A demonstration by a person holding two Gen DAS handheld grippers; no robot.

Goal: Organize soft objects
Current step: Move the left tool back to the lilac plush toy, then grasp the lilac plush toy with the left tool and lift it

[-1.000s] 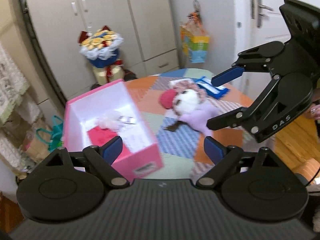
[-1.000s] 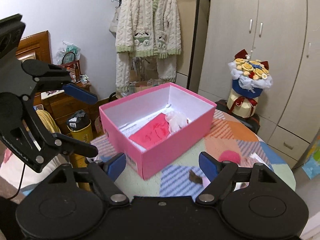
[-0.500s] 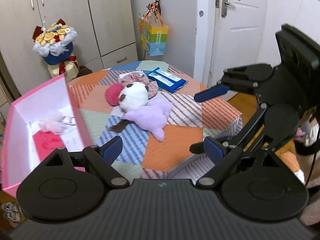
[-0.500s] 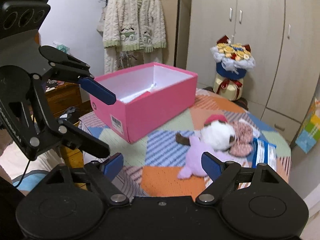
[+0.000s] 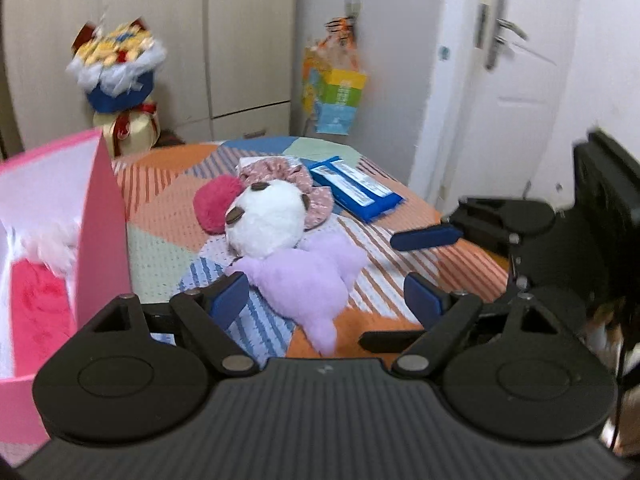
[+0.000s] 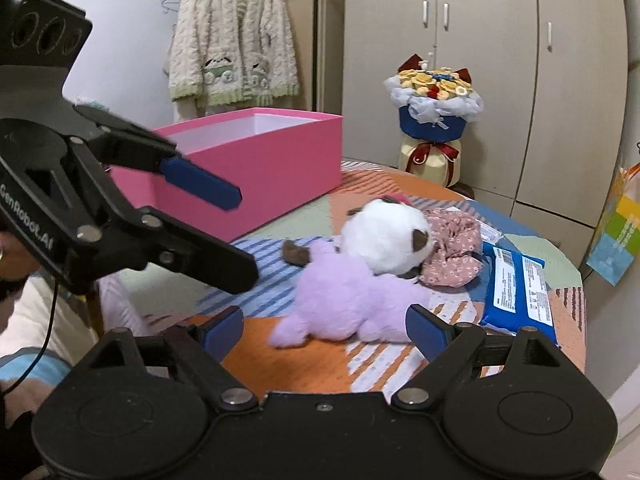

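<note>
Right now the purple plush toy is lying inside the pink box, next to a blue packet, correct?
Not quite: the purple plush toy lies on the patchwork tablecloth, outside the pink box, as the right wrist view shows. The blue packet is indeed beside it.

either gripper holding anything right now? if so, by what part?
Nothing held. Left gripper and right gripper are both open and empty, near the plush toy on the table.
</note>
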